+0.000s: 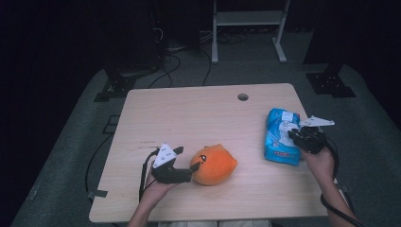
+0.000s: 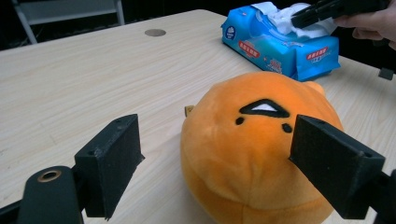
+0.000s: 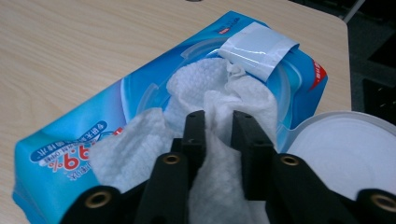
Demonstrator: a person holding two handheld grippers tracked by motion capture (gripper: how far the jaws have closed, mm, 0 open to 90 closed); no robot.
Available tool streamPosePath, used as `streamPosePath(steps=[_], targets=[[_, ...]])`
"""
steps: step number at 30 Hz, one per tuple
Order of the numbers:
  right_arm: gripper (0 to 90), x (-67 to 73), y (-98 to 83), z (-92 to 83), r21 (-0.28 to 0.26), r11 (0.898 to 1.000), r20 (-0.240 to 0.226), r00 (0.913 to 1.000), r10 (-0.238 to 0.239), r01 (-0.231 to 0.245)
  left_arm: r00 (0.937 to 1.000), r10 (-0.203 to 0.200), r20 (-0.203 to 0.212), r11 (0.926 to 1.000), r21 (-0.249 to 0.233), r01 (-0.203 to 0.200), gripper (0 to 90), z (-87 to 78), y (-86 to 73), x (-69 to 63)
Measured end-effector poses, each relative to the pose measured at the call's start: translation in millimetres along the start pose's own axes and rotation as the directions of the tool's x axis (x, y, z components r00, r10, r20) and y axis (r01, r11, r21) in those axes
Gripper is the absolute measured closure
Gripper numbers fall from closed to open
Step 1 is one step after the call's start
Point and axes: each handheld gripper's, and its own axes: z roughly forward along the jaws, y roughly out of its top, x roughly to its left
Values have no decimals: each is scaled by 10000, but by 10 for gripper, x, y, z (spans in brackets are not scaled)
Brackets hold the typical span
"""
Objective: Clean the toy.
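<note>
1. Right gripper [image 3: 218,128] has its jaws pinched on a white wet wipe [image 3: 210,154] that sticks up out of the blue wipe pack [image 3: 70,154]; the cloth is bunched between the two black pads.
2. Just beyond that gripper's tips, the pack's clear sticker flap [image 3: 257,46] is peeled back and stands up over the opening.
3. From the high view I see my right gripper [image 1: 302,135] over the near end of the pack [image 1: 279,142], which lies flat on the desk [image 1: 189,113].
4. Left gripper [image 2: 219,158] is open, jaws spread wide; the orange plush toy [image 2: 243,172] sits between them, closer to the jaw on the view's right, and I cannot tell whether that pad touches it.
5. From the high view, my left gripper [image 1: 194,166] lies level, its tips at the plush toy's [image 1: 215,165] face side.
6. Well beyond the left gripper and the toy, across bare desk, lie the wipe pack [image 2: 280,49] and my other hand [image 2: 373,23].
</note>
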Motion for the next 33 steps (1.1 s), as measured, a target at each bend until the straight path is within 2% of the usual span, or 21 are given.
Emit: streamPosePath(steps=[3, 4, 5, 7, 11, 13, 15, 18, 20, 22, 23, 27, 31, 33], targets=[[849, -37, 17, -44, -86, 9996, -378, 9990, 250, -253, 9998, -187, 78, 9998, 21, 186, 160, -21, -6, 34], [849, -45, 25, -65, -128, 9987, -631, 9969, 475, -484, 9996, -261, 122, 9997, 33, 261, 160, -23, -7, 37], [849, -55, 30, -77, -170, 9976, -931, 9935, 657, -675, 9992, -386, 133, 9992, 49, 385, 155, -17, -9, 43], [852, -65, 36, -116, -395, 9932, -1661, 9809, 1014, -1094, 9977, -645, 210, 9979, 37, 644, 131, -4, -10, 46], [862, -32, 43, -216, -721, 9869, -2346, 9642, 1237, -1441, 9984, -442, 365, 9989, 147, 437, 127, 33, -10, 17], [864, -11, 60, -290, -963, 9838, -2592, 9581, 1222, -1515, 9988, -271, 400, 9993, 266, 261, 126, 46, -19, -8], [865, 20, 78, -382, -1261, 9783, -2937, 9481, 1216, -1646, 9991, -93, 413, 9993, 355, 79, 135, 57, -28, -27], [865, 113, 98, -520, -1624, 9732, -3468, 9328, 981, -1627, 9981, 111, 605, 9992, 375, -134, 207, 67, -37, -50], [865, 219, 107, -614, -1788, 9734, -3756, 9243, 674, -1436, 9971, 267, 710, 9986, 448, -299, 252, 76, -41, -70], [865, 348, 113, -703, -1935, 9724, -4154, 9088, 390, -1301, 9961, 315, 828, 9978, 557, -362, 306, 98, -59, -85], [865, 424, 118, -744, -2009, 9722, -4318, 9017, 224, -1203, 9955, 334, 885, 9967, 704, -397, 307, 112, -69, -88], [865, 743, 160, -882, -2302, 9703, -4951, 8673, -507, -747, 9940, 293, 1057, 9963, 773, -376, 315, 143, -104, -81], [865, 1029, 168, -971, -2379, 9710, -5487, 8283, -1130, -251, 9937, 367, 1063, 9962, 753, -448, 352, 126, -113, -70], [865, 1145, 163, -1016, -2384, 9711, -5764, 8059, -1349, -80, 9931, 406, 1103, 9960, 750, -490, 387, 126, -125, -65]])
